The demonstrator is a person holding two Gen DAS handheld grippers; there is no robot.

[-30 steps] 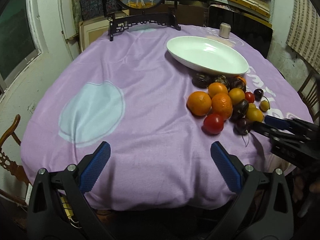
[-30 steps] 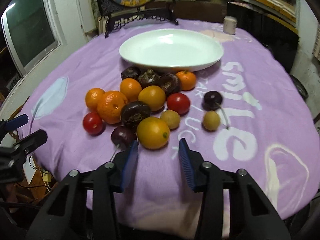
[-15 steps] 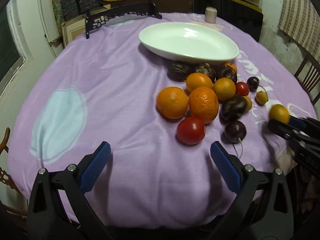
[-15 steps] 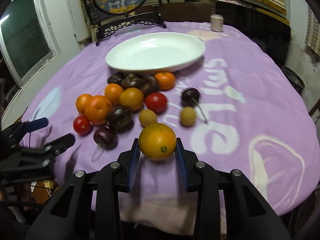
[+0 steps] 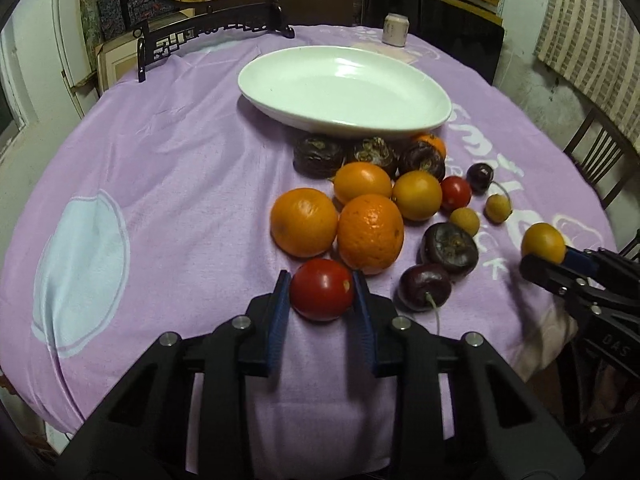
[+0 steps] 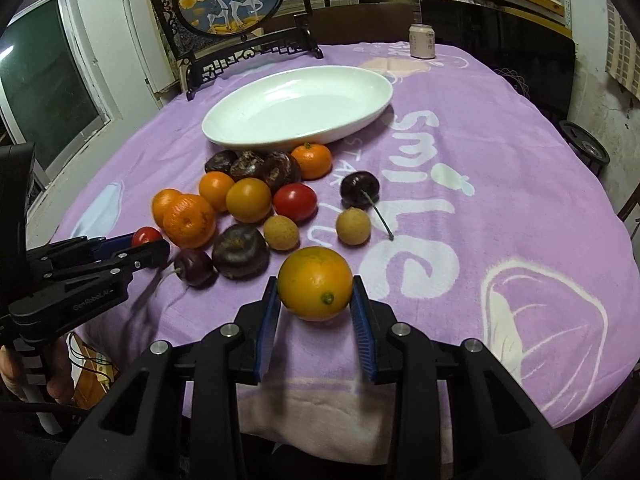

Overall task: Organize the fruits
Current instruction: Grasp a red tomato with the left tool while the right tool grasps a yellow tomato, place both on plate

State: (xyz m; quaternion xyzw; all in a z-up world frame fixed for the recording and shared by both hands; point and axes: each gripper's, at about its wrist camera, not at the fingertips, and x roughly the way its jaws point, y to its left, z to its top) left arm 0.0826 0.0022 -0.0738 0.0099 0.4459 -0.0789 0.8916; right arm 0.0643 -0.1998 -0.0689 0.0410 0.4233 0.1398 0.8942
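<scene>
Fruits lay in a loose cluster on the purple cloth of the surface (image 6: 500, 152), just in front of the empty white dish (image 6: 296, 106), and I had one in each tool. My left gripper (image 5: 321, 292) had its fingers closed on a red tomato (image 5: 321, 289) at the near edge of the pile, blue pads against its two sides; whether it had left the cloth I could not tell. My right gripper (image 6: 315, 298) was clamped on a yellow-orange citrus (image 6: 315, 283), pads on opposite flanks, clear of the other fruit.

I judged the tomato to be the delicate one: thin smooth skin, soft flesh, likely to slip or split under hard pressure, so a light hold across its widest part seemed right. The citrus looked firmer and heavier, with a pebbled rind that should give the ribbed pads purchase; gripping at its equator, as I did, ought to keep it from rolling out. The big orange (image 5: 370, 233) and its neighbour sat just behind the tomato, close enough to be nudged. The dark stemmed cherry (image 5: 425, 286) looked small and slick.

For writing, the cloth carried large white letters reading "smile" (image 6: 416, 184), with smaller letters partly hidden by fruit. The left gripper's arm showed "GenRobot.AI" in the right wrist view, and "DAS" was printed on the right tool. The can (image 6: 422, 41) at the far edge had a label too small to read.
</scene>
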